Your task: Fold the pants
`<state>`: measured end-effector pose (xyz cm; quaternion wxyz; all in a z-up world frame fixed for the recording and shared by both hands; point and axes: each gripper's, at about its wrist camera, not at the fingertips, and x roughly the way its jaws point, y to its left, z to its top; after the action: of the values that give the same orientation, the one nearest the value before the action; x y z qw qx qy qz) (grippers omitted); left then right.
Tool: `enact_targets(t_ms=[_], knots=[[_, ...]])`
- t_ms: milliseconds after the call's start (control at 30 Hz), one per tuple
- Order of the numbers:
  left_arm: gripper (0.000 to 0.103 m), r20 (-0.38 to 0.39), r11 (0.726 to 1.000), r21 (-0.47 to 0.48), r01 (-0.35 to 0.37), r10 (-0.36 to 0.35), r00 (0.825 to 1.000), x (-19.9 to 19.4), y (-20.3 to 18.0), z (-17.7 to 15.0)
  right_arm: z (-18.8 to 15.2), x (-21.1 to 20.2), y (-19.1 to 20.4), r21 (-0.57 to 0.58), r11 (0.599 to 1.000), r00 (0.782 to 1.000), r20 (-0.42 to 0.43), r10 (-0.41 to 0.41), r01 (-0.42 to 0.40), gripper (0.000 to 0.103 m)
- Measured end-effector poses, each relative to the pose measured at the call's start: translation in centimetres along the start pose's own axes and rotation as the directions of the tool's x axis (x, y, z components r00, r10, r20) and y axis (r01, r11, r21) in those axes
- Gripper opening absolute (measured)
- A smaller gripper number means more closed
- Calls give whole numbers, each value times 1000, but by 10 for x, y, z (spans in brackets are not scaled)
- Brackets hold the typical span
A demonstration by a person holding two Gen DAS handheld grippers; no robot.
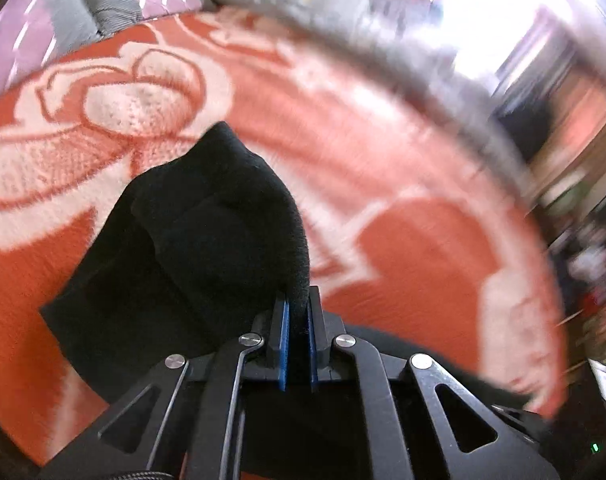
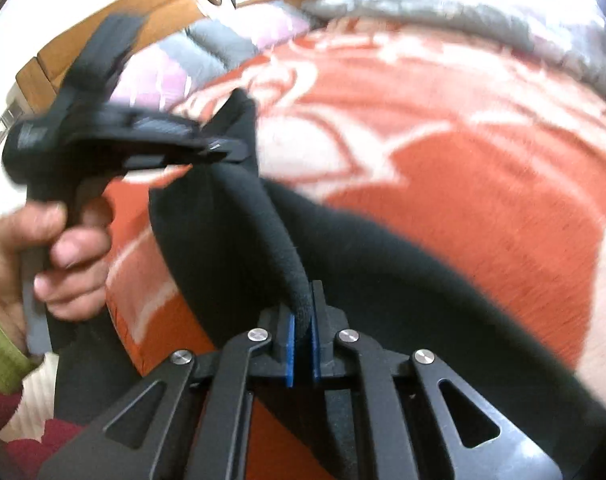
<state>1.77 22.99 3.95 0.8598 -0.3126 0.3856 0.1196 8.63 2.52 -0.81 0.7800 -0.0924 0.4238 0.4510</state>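
While both tongs bite down together, the black pants (image 1: 207, 240) hang lifted between them, a thick, fuzzy, fleece-like cloth with a rolled edge. In the left wrist view the left gripper (image 1: 299, 312) is clenched on that rounded edge, the fabric squeezed between its blue pads (image 1: 283, 344), and the rest of the garment bunches ahead and to the left of the fingers in soft, dark humps, its lower part draping down onto the orange-and-white floral blanket (image 1: 423, 220).

Over in the right wrist view, the right gripper (image 2: 301, 320) is clamped on the same kind of thick rolled hem, which rises from its pads as a fat black cord of cloth. Up ahead and to the left of it, the left gripper (image 2: 227, 150) grips the pants (image 2: 363, 272) at another spot, the person's left hand (image 2: 59, 264) wrapped around its handle. Between the two tongs the fabric sags in a dark curve; to the right of the right gripper it spreads wide over the blanket (image 2: 503, 208). Beyond the blanket lie a grey quilt edge (image 2: 483, 24) and a wooden headboard (image 2: 151, 12). Everything is motion-blurred.
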Motion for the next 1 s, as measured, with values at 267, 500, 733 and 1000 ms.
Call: enact_targets(t_ms=[267, 500, 733, 1000], knots=[[5, 28, 987, -129, 99, -97, 995, -17, 62, -40, -11, 19, 31, -131, 991, 998, -68, -16, 7, 7], [6, 3, 974, -206, 89, -91, 996, -9, 104, -64, -25, 35, 38, -137, 991, 990, -142, -26, 7, 12], [34, -18, 972, -228, 51, -57, 998, -15, 118, -69, -20, 33, 41, -120, 993, 987, -157, -37, 18, 16], [64, -46, 970, -237, -49, 39, 998, -31, 127, -63, -19, 13, 34, -30, 997, 987, -147, 63, -68, 23]])
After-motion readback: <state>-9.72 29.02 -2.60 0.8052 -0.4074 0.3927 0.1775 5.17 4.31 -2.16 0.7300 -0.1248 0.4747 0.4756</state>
